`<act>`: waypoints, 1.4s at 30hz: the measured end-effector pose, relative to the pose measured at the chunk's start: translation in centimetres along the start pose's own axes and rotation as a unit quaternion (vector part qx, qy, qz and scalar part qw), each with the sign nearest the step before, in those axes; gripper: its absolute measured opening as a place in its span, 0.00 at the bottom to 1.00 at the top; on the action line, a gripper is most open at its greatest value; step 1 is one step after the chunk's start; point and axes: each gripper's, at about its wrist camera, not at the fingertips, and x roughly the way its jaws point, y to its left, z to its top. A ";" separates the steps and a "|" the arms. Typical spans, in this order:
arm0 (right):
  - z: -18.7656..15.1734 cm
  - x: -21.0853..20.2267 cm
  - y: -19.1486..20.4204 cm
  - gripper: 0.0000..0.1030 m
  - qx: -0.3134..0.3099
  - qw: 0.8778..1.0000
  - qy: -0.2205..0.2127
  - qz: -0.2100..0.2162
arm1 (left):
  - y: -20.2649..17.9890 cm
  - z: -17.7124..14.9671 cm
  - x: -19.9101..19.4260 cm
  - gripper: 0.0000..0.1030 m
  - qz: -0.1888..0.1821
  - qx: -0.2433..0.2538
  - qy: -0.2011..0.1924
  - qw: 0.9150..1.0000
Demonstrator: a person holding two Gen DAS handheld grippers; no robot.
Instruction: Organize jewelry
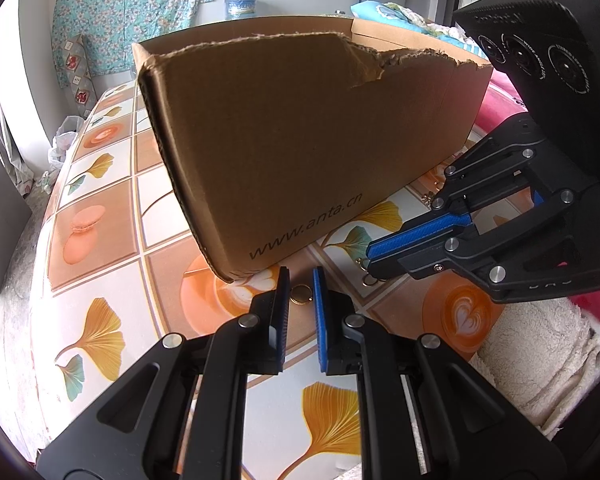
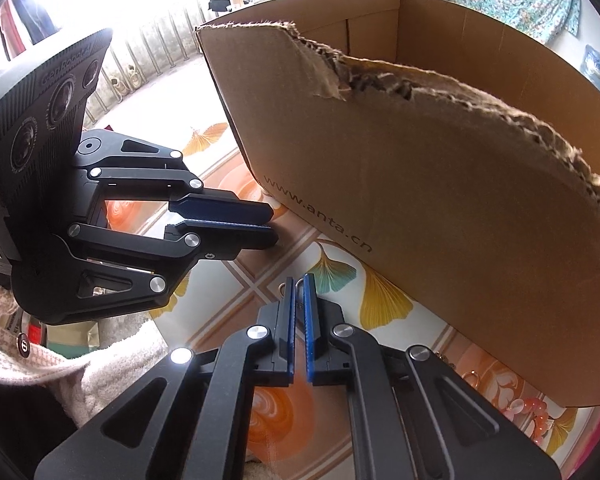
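Observation:
A torn brown cardboard box (image 1: 300, 140) printed www.anta.cn stands on the patterned tablecloth (image 1: 112, 280). Just in front of its near corner, my left gripper (image 1: 301, 274) is shut on a small round gold ring (image 1: 300, 294), which fills the narrow gap between the pads. In the right wrist view the left gripper (image 2: 274, 225) reaches in from the left toward the box (image 2: 440, 200). My right gripper (image 2: 299, 280) is shut on a thin wire earring (image 2: 300, 281), with a small loop (image 2: 282, 288) showing beside one finger. The left wrist view shows the right gripper (image 1: 371, 259) with little gold loops (image 1: 370, 280) hanging at its tip.
More jewelry lies along the box's foot: orange beads (image 2: 528, 408), a small ring (image 2: 474, 378) and a small piece (image 1: 426, 198). A cream towel (image 1: 540, 360) lies at the table's near right edge. A blue tub (image 1: 240, 6) stands behind the box.

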 end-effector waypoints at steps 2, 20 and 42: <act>-0.1 -0.2 -0.2 0.04 0.001 1.000 0.002 -0.004 | 0.0 0.0 0.0 0.10 0.000 0.000 0.000 1.000; -3.1 -3.2 -2.9 0.04 0.078 0.996 -0.006 -0.046 | -0.1 0.0 0.0 0.10 0.002 0.000 -0.001 1.000; -1.4 -1.9 -2.5 0.04 0.059 0.996 0.007 -0.069 | -0.4 0.2 0.2 0.10 0.001 -0.001 -0.003 1.000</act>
